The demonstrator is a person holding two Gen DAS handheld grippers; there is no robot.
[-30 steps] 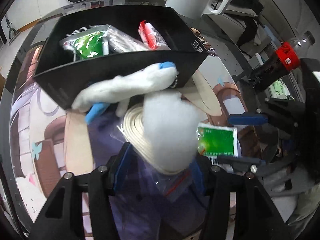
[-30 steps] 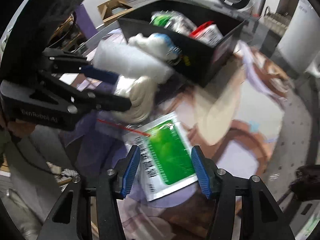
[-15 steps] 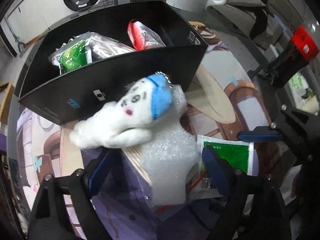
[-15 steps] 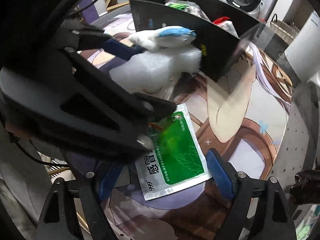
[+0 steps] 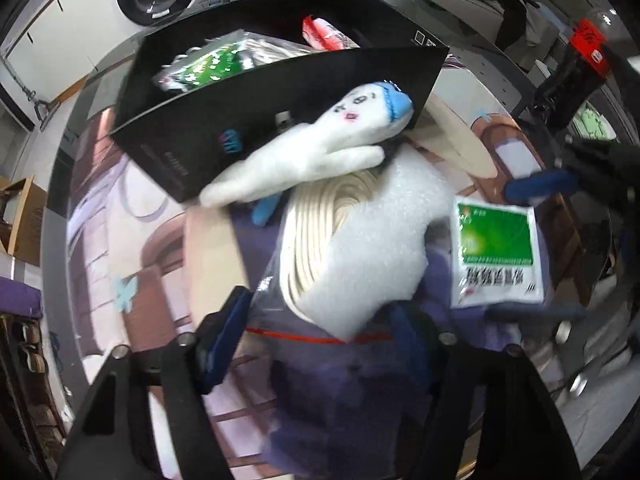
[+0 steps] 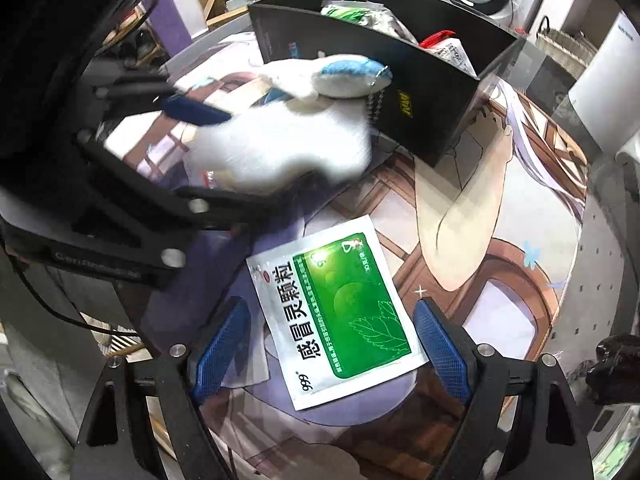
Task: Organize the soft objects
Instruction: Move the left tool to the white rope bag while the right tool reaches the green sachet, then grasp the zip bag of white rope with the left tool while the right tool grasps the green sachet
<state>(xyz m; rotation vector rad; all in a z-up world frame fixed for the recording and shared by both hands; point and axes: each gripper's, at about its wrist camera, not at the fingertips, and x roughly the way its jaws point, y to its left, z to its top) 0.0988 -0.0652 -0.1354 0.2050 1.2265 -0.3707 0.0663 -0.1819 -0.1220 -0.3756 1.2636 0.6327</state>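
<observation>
Progress looks partial. At the left of the left wrist view stands the black storage box (image 5: 280,92) near the far edge of the table (image 5: 104,184), which is covered by a printed mat. Inside it already lie a green-and-silver sachet (image 5: 200,68) and a red-and-white packet (image 5: 326,36), so some sorting is done.

Just in front of the box, the white plush toy with a blue cap (image 5: 320,148) leans against the box's outer wall, not inside it. Under the toy lies a clear zip bag holding a coil of cream cord (image 5: 316,232), and a sheet of white packing foam (image 5: 384,252) lies across the coil. The left gripper (image 5: 320,336) has just been closing; its blue pads stand either side of the foam's near end and the bag. The right pad looks to be against the foam, the left one apart from the bag, so no firm pinch yet, as far as I can judge.

Further right, the green cold-remedy sachet (image 6: 340,304) lies flat on the mat toward the near edge. The right gripper (image 6: 332,344) hovers over it, jaws spread wide, pads clear of both sides.

By my reading, four things remain outside: toy, cord bag, foam, sachet.
</observation>
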